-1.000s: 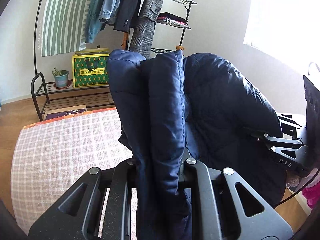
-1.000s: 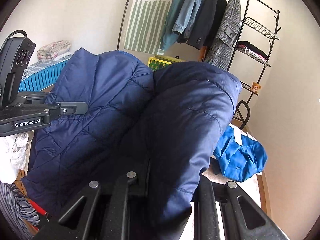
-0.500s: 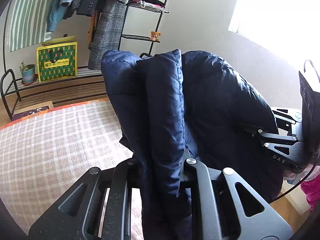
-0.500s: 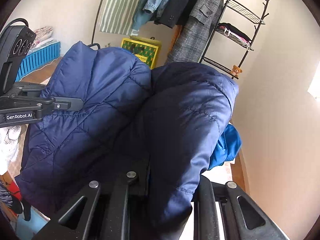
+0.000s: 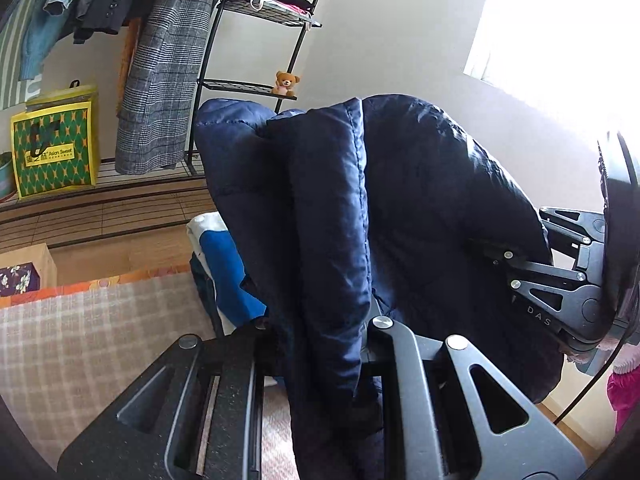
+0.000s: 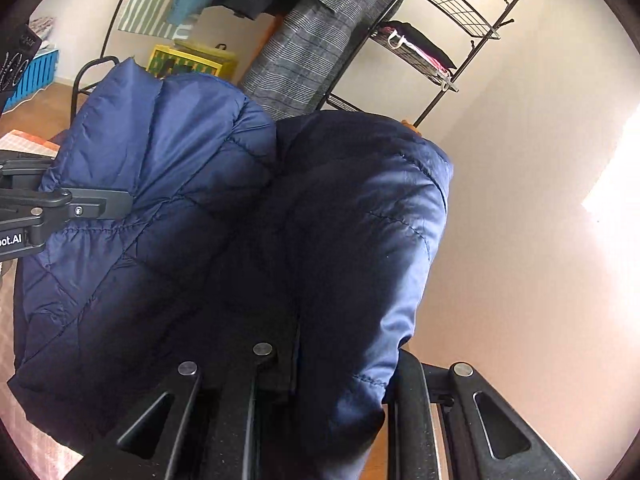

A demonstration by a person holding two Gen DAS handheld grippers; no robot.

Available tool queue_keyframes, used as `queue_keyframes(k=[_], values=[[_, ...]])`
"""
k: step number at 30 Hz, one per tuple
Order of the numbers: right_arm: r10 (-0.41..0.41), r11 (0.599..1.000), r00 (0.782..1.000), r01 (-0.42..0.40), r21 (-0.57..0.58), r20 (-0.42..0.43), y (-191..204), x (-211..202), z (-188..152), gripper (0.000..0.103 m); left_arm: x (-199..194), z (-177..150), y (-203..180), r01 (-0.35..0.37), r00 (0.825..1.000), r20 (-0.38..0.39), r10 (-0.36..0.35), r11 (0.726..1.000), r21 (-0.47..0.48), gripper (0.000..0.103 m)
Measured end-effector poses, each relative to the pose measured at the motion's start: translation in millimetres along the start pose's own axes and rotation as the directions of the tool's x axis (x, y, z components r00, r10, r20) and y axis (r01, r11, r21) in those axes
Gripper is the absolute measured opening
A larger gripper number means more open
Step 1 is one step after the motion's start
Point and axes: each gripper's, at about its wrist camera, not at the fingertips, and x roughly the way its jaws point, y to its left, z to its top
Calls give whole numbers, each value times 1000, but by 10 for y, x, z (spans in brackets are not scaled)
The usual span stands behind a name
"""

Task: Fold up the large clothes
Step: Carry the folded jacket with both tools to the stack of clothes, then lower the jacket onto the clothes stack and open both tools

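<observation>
- Left tongs (image 5: pixel 320 344) are clamped on a thick fold of a navy quilted jacket (image 5: pixel 328 216); the fabric stands up between the two black fingers and fills the middle of the left wrist view.
- Right tongs (image 6: pixel 332 364) also grip the jacket (image 6: pixel 224 216), with a padded fold bulging up and over the fingers.
- Each pair of tongs shows in the other's view: the right tongs (image 5: pixel 516 268) bite into the jacket at the right edge of the left view, and the left tongs (image 6: pixel 100 204) pinch it at the left edge of the right view.
- The jacket hangs in the air between the two pairs of tongs, bunched into rounded folds, above the tabletop (image 5: pixel 80 328), which has a pale pink checked cloth.
- A bright blue garment (image 5: pixel 228 272) lies at the far edge of the tabletop, just behind the jacket in the left view.
- Behind stands a black metal clothes rack (image 5: pixel 304 28) against a pale wall.
- On the rack hang a grey plaid coat (image 5: pixel 164 76), a dark jacket and denim pieces.
- A small teddy bear (image 5: pixel 286 83) sits on one of its wire shelves, and folded clothes lie on a higher shelf.
- A yellow and green bag (image 5: pixel 54 148) stands on the rack's low shelf.
- Bright window light washes out the right side of the left view.
</observation>
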Motion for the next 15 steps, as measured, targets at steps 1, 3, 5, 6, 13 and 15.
queue_keyframes(k=[1,3,5,6,13,15], values=[[-23,1000,1000,23,-8,-4,-65,116,58,17,105,52,21,-1,1000,9,1,1000,-1,14],[-69,997,998,69,-29,-5,-148,334,169,17,316,147,81,-5,1000,27,5,1000,-11,14],[-96,995,995,96,-37,1,-210,539,257,17,529,216,120,-19,999,33,19,1000,-15,14],[-105,994,994,105,-38,0,-226,641,294,17,626,236,146,-22,999,33,22,1000,-23,14],[-57,997,996,60,39,-65,-226,1488,266,19,1209,114,505,-76,996,-46,72,993,-93,14],[-26,996,992,37,84,-124,-250,1767,198,25,1375,44,613,-97,992,-92,89,991,-94,14]])
